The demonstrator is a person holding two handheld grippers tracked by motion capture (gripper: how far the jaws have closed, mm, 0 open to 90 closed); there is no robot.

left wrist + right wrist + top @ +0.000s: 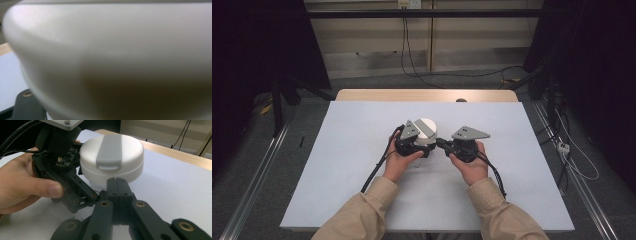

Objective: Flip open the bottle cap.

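At the centre of the high view a white container (426,131) with a grey lid strap sits on the table (337,165). The left gripper (422,148) presses against its side, jaws narrow, probably clamping its edge, though the close view is blurred. The right gripper (117,181) has its jaws pressed together, empty, just beside the container's base.

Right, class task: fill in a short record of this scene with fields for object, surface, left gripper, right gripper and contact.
object: round white container with a grey strap across its lid
surface: white table sheet on a wooden table
left gripper: shut, pressed close against the container's side, whether it grips it cannot be told
right gripper: jaws shut together, nothing between them
contact: right gripper tips sit at the container's base, touching or just short of it
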